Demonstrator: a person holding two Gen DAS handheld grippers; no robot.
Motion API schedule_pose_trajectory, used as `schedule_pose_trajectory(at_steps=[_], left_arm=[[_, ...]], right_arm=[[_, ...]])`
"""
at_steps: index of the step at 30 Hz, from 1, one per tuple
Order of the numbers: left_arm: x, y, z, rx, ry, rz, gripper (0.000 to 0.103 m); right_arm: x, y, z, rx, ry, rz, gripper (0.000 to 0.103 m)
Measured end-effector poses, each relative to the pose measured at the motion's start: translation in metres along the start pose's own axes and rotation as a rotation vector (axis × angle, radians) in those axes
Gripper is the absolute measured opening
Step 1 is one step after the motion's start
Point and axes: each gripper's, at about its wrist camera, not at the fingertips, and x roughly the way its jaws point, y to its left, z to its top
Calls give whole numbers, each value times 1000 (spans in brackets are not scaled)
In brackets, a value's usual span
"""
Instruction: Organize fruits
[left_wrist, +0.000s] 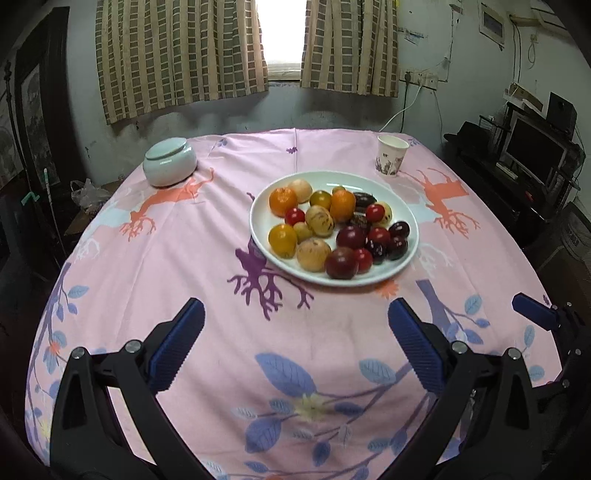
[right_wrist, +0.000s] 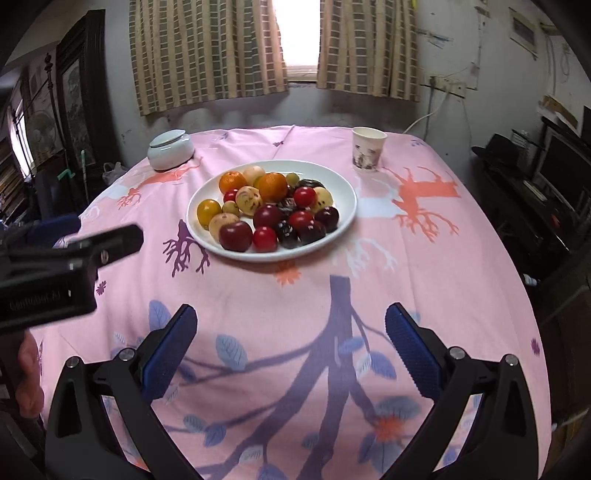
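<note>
**Fruit all on one plate; both grippers empty and back from it**

Table: round, covered by a pink printed tablecloth (left_wrist: 207, 258) with tree and leaf motifs. It fills most of both wrist views.

White plate (left_wrist: 408, 254): sits past mid-table, toward the window side. All the fruit visible is on it; none lies loose on the cloth in either view. Judgement: the gathering step looks done, or the fruit has not yet been dealt with at all. The frames alone do not settle which.

Lidded pale-green jar (left_wrist: 170, 162): far left of the table, lid on, well apart from the plate.

Paper cup (left_wrist: 391, 155): far right, upright, near the plate's far edge but not touching. Contents not visible.

Fruit on the plate, roughly grouped:
- oranges (left_wrist: 282, 201) and a yellow-orange one toward the left and back
- tan, speckled round fruits (left_wrist: 319, 220) in the middle and front
- dark red plums (left_wrist: 341, 263) and small red tomatoes (left_wrist: 378, 236) to the right and front
- a few very dark pieces, too small to name

The colour grouping is loose, with red tomatoes among the tan fruit. If sorting by kind is the aim, some work remains.

Left gripper (left_wrist: 295, 339): jaws spread wide, nothing between the blue pads, over bare cloth on the near side of the plate.

Right gripper (right_wrist: 290, 339): likewise wide apart and empty, near side of the plate.
</note>
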Motion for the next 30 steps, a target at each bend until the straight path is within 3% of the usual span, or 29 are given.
schedule_pose_trajectory(at_steps=[8, 30], left_arm=[[-15, 6, -37, -18, 31, -3, 101], [-27, 21, -35, -53, -9, 29, 101]], right_arm=[[-13, 14, -15, -57, -20, -67, 102], [-14, 15, -16, -36, -8, -79, 102]])
